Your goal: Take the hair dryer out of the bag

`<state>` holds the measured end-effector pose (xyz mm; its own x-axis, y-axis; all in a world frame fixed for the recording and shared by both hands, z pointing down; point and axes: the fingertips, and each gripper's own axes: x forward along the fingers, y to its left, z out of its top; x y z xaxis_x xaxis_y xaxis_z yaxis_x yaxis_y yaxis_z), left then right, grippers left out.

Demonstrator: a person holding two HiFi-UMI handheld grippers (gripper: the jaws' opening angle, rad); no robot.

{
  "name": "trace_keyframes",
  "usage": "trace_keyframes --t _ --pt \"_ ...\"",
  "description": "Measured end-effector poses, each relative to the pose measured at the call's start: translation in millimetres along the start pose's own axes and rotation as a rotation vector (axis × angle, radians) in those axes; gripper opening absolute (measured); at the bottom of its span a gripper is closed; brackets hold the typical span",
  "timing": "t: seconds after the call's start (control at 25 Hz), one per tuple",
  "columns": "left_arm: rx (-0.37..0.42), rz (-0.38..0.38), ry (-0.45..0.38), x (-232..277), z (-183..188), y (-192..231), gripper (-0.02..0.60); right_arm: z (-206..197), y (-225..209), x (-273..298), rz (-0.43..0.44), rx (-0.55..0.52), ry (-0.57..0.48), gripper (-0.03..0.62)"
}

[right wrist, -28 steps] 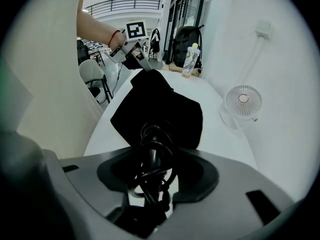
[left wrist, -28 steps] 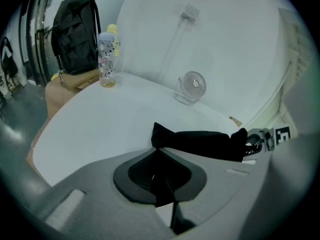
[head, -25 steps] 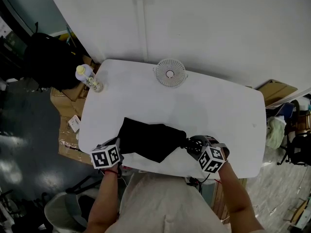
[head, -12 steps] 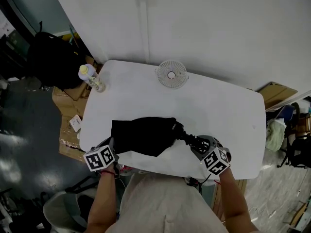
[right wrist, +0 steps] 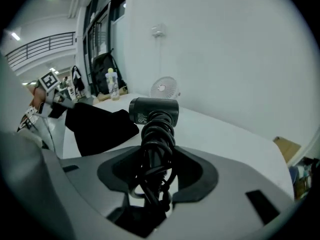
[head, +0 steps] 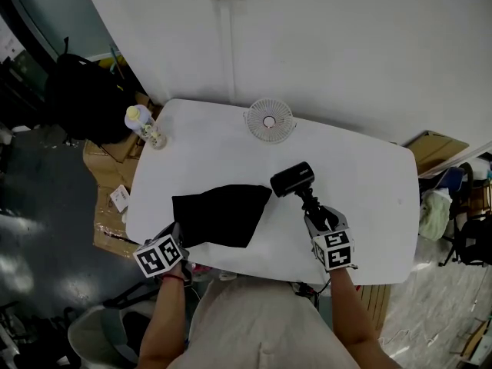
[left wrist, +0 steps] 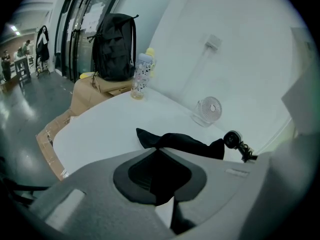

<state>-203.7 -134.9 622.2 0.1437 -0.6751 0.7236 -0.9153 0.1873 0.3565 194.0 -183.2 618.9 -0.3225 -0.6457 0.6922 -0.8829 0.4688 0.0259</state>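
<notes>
**Q:** Head view: where is the task's thing, and what is at risk?

**A:** The hair dryer (head: pixel 292 179) sits at frame centre, fully outside the bag (head: pixel 219 215). The right gripper (head: pixel 314 212) holds it by the handle, lower right of centre. The bag lies flat, left of centre, close to the near edge of the table (head: pixel 369 167), with its lower-left corner at the left gripper (head: pixel 175 241). Likely hazard: a further tug on that corner could drag the limp bag over the edge. A small fan (head: pixel 269 119) stands at upper centre, and a wide swing of the dryer could tip it.

**Q:** Left gripper view?

**A:** The jaws are together, pinching a fold of the bag's black fabric at lower centre. The dryer shows at mid-right, beyond the bag's far end. The hold takes only thin cloth at an edge, so it may slip. With the dryer already out, that would cost little.

**Q:** Right gripper view?

**A:** The jaws are clamped on the handle, which is wound with coiled cord (right wrist: pixel 156 149). The barrel stands above them at frame centre. The pads seem to bear on the coils rather than on hard plastic. The coils could shift, letting the heavier barrel end sag or twist. A loose cord loop low between the jaws could catch on release.
</notes>
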Motion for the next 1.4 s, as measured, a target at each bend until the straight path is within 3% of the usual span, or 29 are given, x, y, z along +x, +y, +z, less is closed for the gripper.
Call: trace_keyframes --t 0.32,0.6,0.84,1.32,1.4 --pt "0.018 -0.019 0.006 -1.7 -6.8 -6.7 0.021 -0.1 1.1 38.4 -0.119 0.182 0.0 0.207" --pt "0.043 -0.041 0.026 -3.5 -14.8 -6.5 0.021 -21.9 5.7 55.2 -0.189 0.262 0.06 0.207" --pt "0.063 -0.083 0.059 -2.2 -18.0 -7.3 0.021 -32.3 9.9 61.4 -0.234 0.229 0.088 0.207" --pt "0.135 -0.164 0.102 -3.1 -18.3 -8.6 0.021 -43.4 15.7 70.7 -0.233 0.257 0.127 0.212" --pt "0.147 -0.181 0.106 -3.7 -19.6 -10.7 0.021 -39.9 15.4 70.1 -0.225 0.256 0.105 0.253"
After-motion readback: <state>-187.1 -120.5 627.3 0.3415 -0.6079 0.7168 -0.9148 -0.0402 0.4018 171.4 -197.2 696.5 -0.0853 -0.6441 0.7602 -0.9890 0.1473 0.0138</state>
